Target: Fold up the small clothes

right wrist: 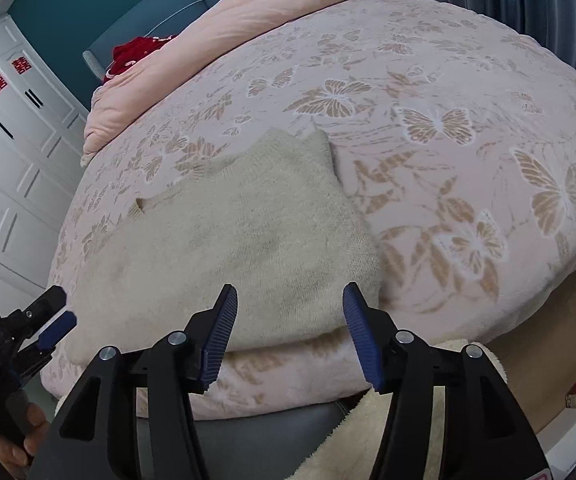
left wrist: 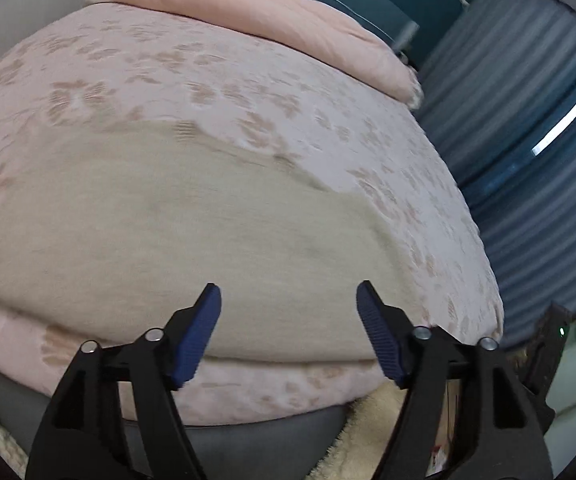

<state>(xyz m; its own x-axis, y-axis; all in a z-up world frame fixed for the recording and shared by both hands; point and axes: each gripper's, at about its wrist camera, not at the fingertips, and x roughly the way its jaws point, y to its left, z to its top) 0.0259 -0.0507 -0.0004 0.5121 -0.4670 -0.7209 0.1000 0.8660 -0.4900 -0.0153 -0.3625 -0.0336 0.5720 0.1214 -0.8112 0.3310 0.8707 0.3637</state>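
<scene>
Right wrist view: we see the cream knitted garment (right wrist: pixel 224 248) lying flat at the near edge of the bed, on the pink butterfly-patterned bedspread (right wrist: pixel 448 128). Our right gripper (right wrist: pixel 290 300) hangs above its near hem, fingers spread, holding nothing. Our left gripper (left wrist: pixel 288 300) is likewise wide and empty over the same garment. A folded pink quilt (right wrist: pixel 216 40) lies at the far end.
</scene>
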